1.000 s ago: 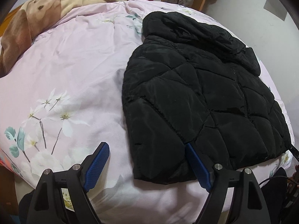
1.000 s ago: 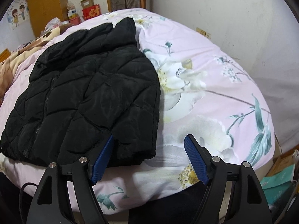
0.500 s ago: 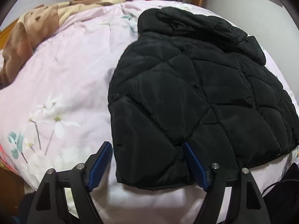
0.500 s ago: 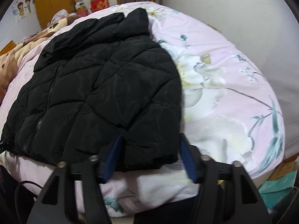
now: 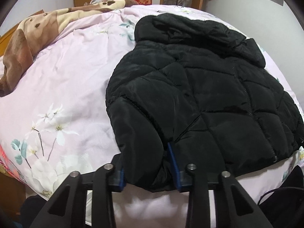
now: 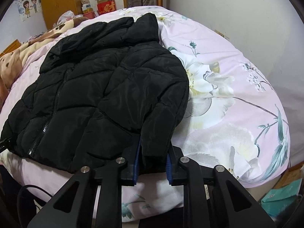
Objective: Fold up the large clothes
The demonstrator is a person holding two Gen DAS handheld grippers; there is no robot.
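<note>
The black quilted puffer jacket (image 5: 199, 98) lies front up on the pink floral bed quilt (image 5: 66, 98), zipper closed, hood toward the quilt's far end. The left gripper (image 5: 148, 172) is clamped on the cuff of 1 sleeve at the quilt's near edge. The right gripper (image 6: 152, 165) is clamped narrowly on the other cuff.

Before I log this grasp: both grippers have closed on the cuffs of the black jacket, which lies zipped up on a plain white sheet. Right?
Not quite. The sheet is pink with a flower print, as the right wrist view shows. The rest holds: the left gripper and right gripper are each shut on a cuff of the zipped black jacket.
</note>
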